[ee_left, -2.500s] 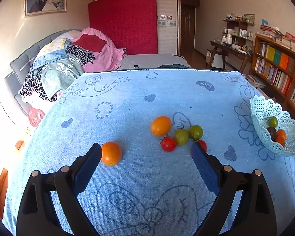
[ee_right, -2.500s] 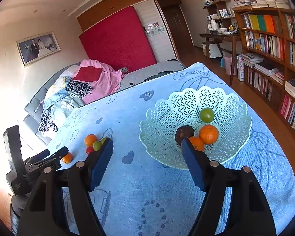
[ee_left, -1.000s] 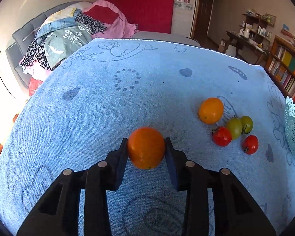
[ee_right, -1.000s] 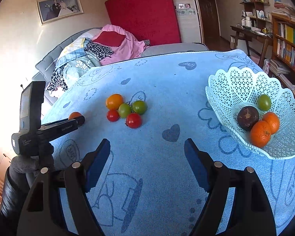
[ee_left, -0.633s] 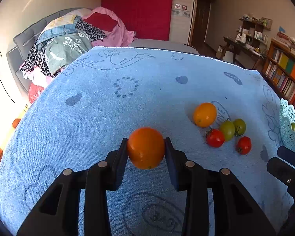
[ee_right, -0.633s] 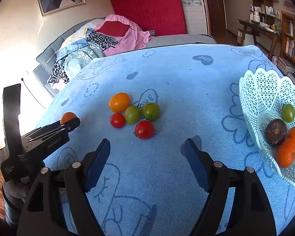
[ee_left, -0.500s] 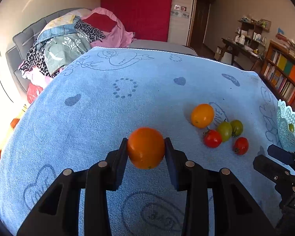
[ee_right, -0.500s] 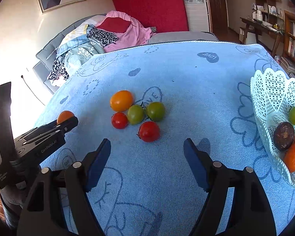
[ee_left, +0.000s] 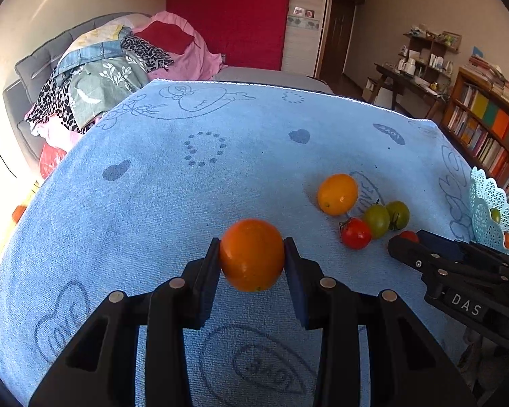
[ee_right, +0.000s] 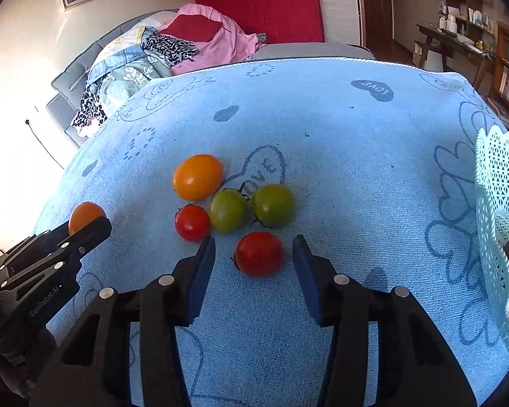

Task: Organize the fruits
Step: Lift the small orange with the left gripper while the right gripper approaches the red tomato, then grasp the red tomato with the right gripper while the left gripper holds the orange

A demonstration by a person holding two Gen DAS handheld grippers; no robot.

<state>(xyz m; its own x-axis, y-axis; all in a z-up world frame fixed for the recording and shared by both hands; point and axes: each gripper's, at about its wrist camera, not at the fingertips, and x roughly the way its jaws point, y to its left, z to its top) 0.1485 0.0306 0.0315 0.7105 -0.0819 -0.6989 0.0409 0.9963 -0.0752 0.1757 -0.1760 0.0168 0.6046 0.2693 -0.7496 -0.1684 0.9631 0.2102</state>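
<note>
— Fingers first: how do they stand?

— Left gripper (ee_left: 251, 257) is clamped on an orange (ee_left: 251, 254), both pads pressed to its sides. Right gripper (ee_right: 253, 254) has just been closing; a red tomato (ee_right: 259, 253) sits between its pads, but a gap shows on each side, so nothing is gripped.

— Where is the rest of the fruit?

— On the blue towel (ee_right: 339, 142), mid-way across and toward its right edge: a second orange (ee_right: 197, 176), two green tomatoes (ee_right: 229, 211) touching each other, and a smaller red one (ee_right: 192, 222) just beside them.

— And the basket?

— Basket (ee_right: 495, 203) is at the towel's right edge, cut off by the frame. Only slivers of its contents show: something green, something dark, a bit of orange.

— Anything else hard to read?

— From the left camera the tomato between the right fingers is mostly hidden behind that gripper; only a red sliver peeks out. From the right camera the held orange is half covered by the left gripper's finger.
</note>
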